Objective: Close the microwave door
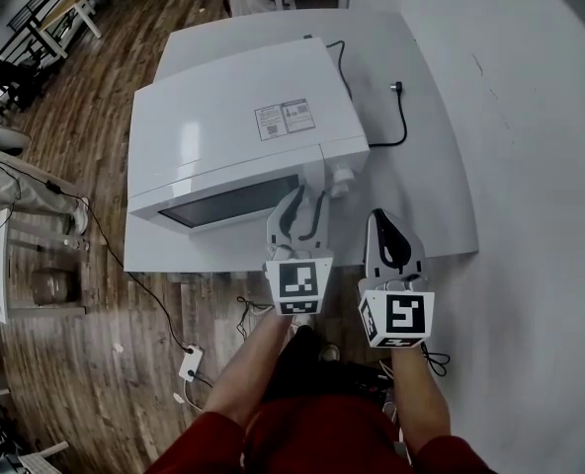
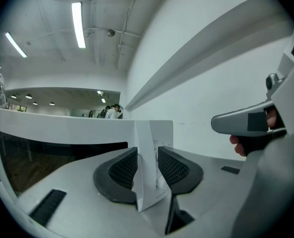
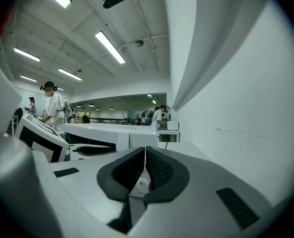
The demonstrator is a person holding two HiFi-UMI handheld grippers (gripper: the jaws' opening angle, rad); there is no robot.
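Observation:
A white microwave sits on a white table, its door with the dark window facing me. My left gripper is at the door's right end. In the left gripper view its jaws are shut on the door's white free edge, both pads pressing on it. The door lies close to the oven body; whether it is latched I cannot tell. My right gripper hovers just to the right over the table, and its jaws are shut with nothing between them.
A black power cable runs from behind the microwave across the table's right part. A white wall rises on the right. On the wooden floor below lies a power strip with cords. People stand far off in the room.

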